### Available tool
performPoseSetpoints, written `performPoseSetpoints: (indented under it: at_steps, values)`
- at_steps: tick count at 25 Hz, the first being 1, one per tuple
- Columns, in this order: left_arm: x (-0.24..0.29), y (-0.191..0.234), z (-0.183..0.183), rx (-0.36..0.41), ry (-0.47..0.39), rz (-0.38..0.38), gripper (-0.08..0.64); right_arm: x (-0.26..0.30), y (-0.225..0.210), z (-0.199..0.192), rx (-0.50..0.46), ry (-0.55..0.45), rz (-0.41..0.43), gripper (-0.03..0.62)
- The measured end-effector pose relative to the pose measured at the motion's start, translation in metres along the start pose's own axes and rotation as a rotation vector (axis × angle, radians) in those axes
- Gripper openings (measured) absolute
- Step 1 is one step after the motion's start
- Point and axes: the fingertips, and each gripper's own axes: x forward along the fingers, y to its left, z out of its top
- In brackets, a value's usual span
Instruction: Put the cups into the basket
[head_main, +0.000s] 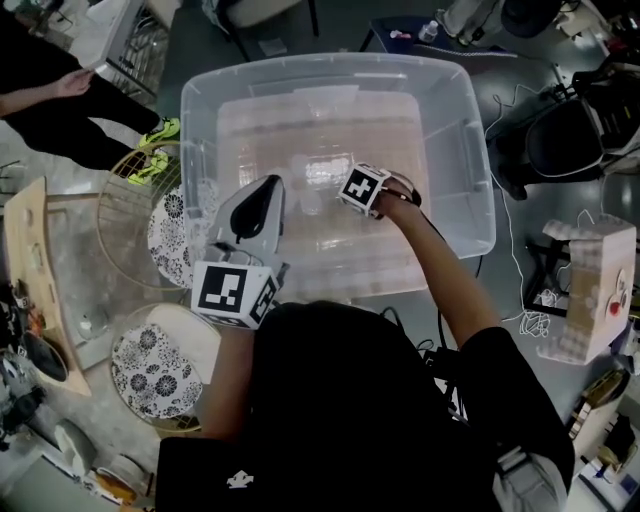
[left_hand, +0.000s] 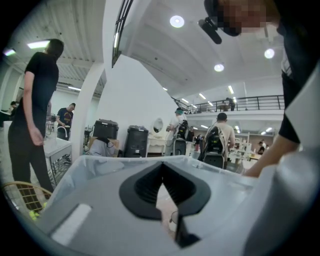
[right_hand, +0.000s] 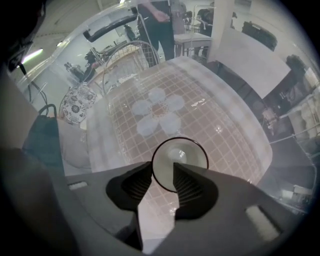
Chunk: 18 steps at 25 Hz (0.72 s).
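Note:
A large clear plastic bin (head_main: 470, 130) stands on the floor in front of me. My right gripper (head_main: 360, 190) reaches straight down into it. In the right gripper view its jaws (right_hand: 162, 172) stand open astride the near rim of a clear glass cup (right_hand: 189, 156), which sits upright on the bin's gridded floor (right_hand: 210, 120). A gap shows between the pads and the rim. My left gripper (head_main: 262, 190) hovers over the bin's front left wall, pointing almost level. Its jaw tips (left_hand: 162, 167) meet, with nothing between them.
Two round wire baskets with patterned plates (head_main: 140, 215) (head_main: 165, 370) stand left of the bin, beside a wooden board (head_main: 30, 270). A person in black (head_main: 60, 100) stands at the far left. Cables (head_main: 520, 290), a black chair base (head_main: 560, 140) and a cardboard box (head_main: 590, 290) lie at the right.

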Motion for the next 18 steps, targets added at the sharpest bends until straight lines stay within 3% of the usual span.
performPoseSetpoints:
  at_steps: [5, 10, 18]
  values:
    - [0.0, -0.008, 0.002, 0.003, -0.009, -0.014, 0.005, -0.047, -0.014, 0.011, 0.011, -0.103, -0.085, 0.13]
    - [0.0, -0.017, 0.009, 0.009, -0.023, -0.03, 0.005, -0.1, -0.003, 0.018, 0.081, -0.252, -0.063, 0.106]
    - [-0.003, -0.039, 0.014, 0.035, -0.035, -0.064, 0.005, -0.198, 0.01, 0.031, 0.073, -0.58, -0.28, 0.029]
